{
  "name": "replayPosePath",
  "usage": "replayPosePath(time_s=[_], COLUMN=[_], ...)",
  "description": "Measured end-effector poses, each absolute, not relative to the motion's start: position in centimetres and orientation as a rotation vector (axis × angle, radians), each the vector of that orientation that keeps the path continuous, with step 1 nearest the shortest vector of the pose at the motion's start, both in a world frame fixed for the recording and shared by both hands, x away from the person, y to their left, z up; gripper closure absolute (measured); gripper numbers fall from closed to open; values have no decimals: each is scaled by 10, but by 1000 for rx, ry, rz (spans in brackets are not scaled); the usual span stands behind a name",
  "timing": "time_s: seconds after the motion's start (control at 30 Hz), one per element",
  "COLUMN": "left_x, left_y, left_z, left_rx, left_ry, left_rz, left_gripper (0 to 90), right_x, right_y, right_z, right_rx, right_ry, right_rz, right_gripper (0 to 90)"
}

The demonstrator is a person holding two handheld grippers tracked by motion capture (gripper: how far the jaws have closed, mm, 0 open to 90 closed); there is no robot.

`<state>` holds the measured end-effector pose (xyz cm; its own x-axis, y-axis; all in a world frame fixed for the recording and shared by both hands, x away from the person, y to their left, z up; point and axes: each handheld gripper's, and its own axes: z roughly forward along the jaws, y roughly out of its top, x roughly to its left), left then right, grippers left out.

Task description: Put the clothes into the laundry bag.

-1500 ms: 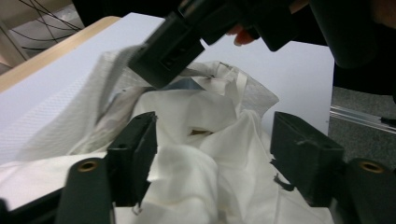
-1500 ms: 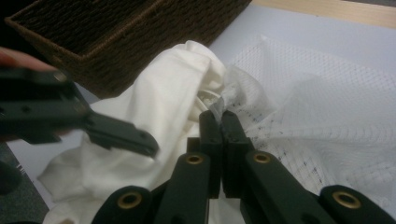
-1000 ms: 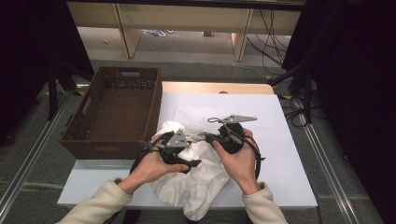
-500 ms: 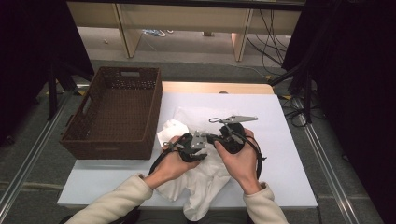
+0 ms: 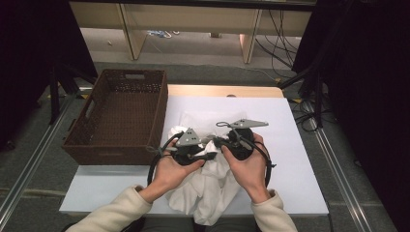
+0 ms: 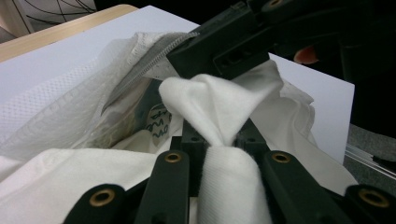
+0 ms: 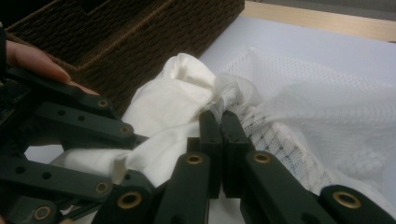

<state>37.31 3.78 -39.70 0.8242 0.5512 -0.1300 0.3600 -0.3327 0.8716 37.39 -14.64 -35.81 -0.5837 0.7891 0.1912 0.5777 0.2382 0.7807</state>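
The left gripper (image 5: 209, 155) jaws have just been closing and now pinch a fold of the white garment (image 6: 219, 112). The right gripper (image 7: 219, 116) clamps the mesh laundry bag (image 7: 327, 107) at the table's (image 5: 300, 145) centre, beside the wicker basket (image 5: 118, 121). The garment appears ready for insertion.

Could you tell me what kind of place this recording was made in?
Probably a lab or recording workspace rather than a home: a white tabletop on a metal-railed frame, loose cables trailing across the grey floor behind, and dark curtains at both sides. A wicker basket and white garment look like props.
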Motion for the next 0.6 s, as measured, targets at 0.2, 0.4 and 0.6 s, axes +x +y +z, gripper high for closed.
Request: replayPosePath(time_s=[0.2,0.4,0.6], left_x=[395,414,395], left_y=[30,27,38], left_z=[-416,-436,-420], left_rx=[1967,1957,1995], left_ry=[743,759,621], left_rz=[279,293,303], left_gripper=[774,747,387], right_x=[373,381,383], right_y=[-143,-142,-153], right_z=[-362,-374,-368], right_rx=[1323,1362,1361], right_ry=[2307,2358,2303], right_rz=[1282,1285,1254], right_gripper=[900,900,900])
